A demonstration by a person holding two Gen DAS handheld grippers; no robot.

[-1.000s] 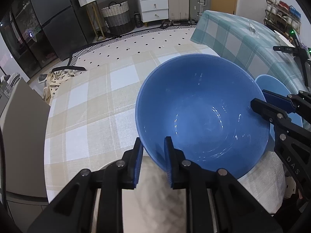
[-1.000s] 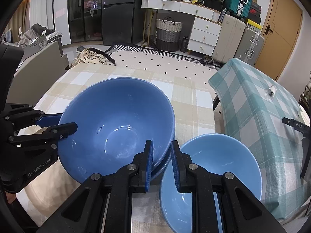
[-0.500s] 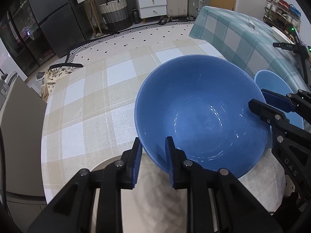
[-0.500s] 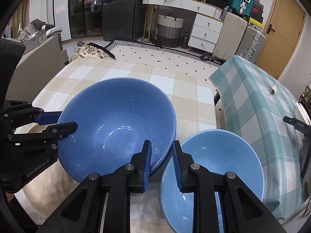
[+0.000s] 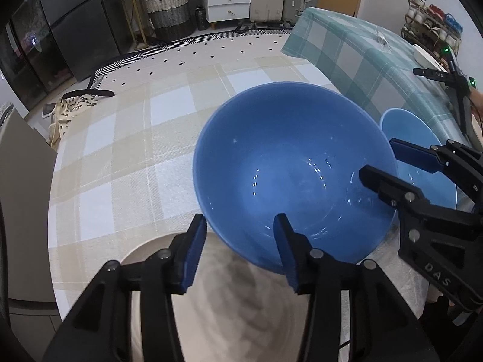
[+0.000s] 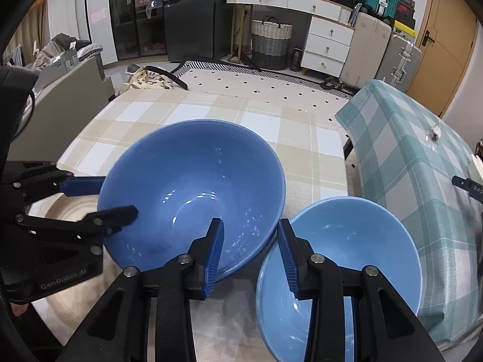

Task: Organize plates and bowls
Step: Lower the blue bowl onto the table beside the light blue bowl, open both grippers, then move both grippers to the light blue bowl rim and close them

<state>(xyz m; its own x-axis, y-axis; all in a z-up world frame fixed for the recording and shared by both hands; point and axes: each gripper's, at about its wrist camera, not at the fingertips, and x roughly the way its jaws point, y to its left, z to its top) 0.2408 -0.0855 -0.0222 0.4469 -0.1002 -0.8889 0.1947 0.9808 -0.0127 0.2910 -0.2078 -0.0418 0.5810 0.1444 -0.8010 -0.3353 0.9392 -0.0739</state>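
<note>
A large dark-blue bowl stands on the beige checked tablecloth. My left gripper straddles its near-left rim, and its jaws are opening, with the rim loose between the pads. My right gripper straddles the opposite rim. Its jaws are opening too and the pads stand off the wall. A smaller light-blue bowl sits just right of the big one. A beige plate lies under my left gripper.
A second table with a teal checked cloth butts against the right side, and a black stand rises there. The beige table's far edge drops to a dotted rug. A grey chair back stands at the left.
Both grippers were shut on the big bowl's rim and have now spread their jaws, letting it go. The hands and the bowl have stayed where they were.
</note>
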